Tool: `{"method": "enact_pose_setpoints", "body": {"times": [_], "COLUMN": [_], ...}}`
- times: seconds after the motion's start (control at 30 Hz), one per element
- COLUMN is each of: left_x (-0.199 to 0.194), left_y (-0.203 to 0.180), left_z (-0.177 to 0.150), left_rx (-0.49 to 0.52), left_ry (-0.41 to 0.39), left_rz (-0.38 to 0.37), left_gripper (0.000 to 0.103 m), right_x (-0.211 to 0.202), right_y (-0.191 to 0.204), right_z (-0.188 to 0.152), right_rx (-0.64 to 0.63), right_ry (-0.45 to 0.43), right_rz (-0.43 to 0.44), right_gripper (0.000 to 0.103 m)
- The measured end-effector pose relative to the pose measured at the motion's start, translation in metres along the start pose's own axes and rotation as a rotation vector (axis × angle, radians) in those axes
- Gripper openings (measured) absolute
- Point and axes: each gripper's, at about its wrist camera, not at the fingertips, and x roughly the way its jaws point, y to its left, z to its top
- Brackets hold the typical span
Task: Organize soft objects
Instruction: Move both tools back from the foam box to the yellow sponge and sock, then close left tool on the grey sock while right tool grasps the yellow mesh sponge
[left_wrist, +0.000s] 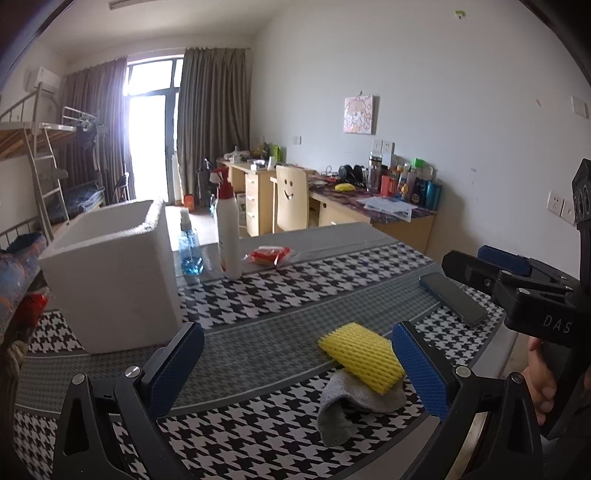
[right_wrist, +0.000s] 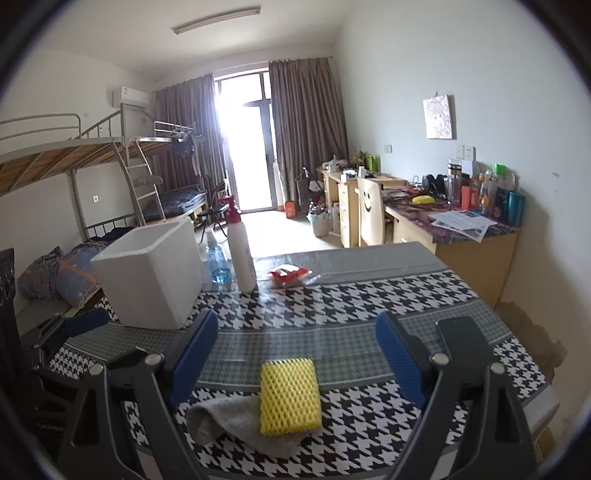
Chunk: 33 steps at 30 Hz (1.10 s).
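A yellow foam net sleeve (right_wrist: 290, 397) lies on top of a crumpled grey cloth (right_wrist: 225, 421) near the table's front edge. My right gripper (right_wrist: 295, 354) stands open above them, its blue pads wide apart and touching nothing. In the left wrist view the yellow sleeve (left_wrist: 360, 354) and grey cloth (left_wrist: 343, 410) lie just inside the right pad of my left gripper (left_wrist: 295, 358), which is open and holds nothing. The right gripper (left_wrist: 491, 266) shows at the right, held by a hand. A white foam box (left_wrist: 110, 273) stands open-topped at the table's left.
The table wears a houndstooth cloth (right_wrist: 332, 295). A dark phone (right_wrist: 461, 336) lies at the right. A white spray bottle (right_wrist: 240, 251), a blue bottle (right_wrist: 218, 264) and a red packet (right_wrist: 288, 275) stand behind the box (right_wrist: 151, 277). Desks, a chair and bunk beds fill the room beyond.
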Motion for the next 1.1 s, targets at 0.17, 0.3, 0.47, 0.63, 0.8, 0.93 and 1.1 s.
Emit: {"method": "enact_pose_setpoints", "body": {"times": [0.17, 0.3, 0.47, 0.63, 0.8, 0.93, 1.1], "left_x": [0.011, 0.020, 0.029, 0.035, 0.045, 0.051, 0.055], "left_y": [-0.003, -0.001, -0.002, -0.004, 0.000, 0.001, 0.000], "left_z": [-0.008, -0.015, -0.020, -0.025, -0.030, -0.035, -0.039], "left_rx": [-0.004, -0.020, -0.026, -0.024, -0.036, -0.041, -0.039], "left_ry": [0.041, 0.067, 0.096, 0.118, 0.146, 0.168, 0.182], "left_rz": [-0.010, -0.005, -0.012, -0.014, -0.016, -0.025, -0.034], "left_gripper": [0.102, 0.102, 0.102, 0.102, 0.102, 0.102, 0.101], "right_x": [0.004, 0.012, 0.020, 0.027, 0.036, 0.039, 0.039], "right_y": [-0.007, -0.010, -0.012, -0.015, -0.018, -0.022, -0.022], "right_z": [-0.007, -0.016, -0.026, -0.034, -0.043, -0.047, -0.051], "right_rx": [0.018, 0.017, 0.013, 0.020, 0.039, 0.050, 0.044], "right_ry": [0.037, 0.070, 0.106, 0.148, 0.183, 0.202, 0.212], "right_rz": [-0.004, -0.013, -0.013, -0.004, 0.001, 0.003, 0.010], "right_gripper": [0.090, 0.090, 0.090, 0.090, 0.090, 0.090, 0.090]}}
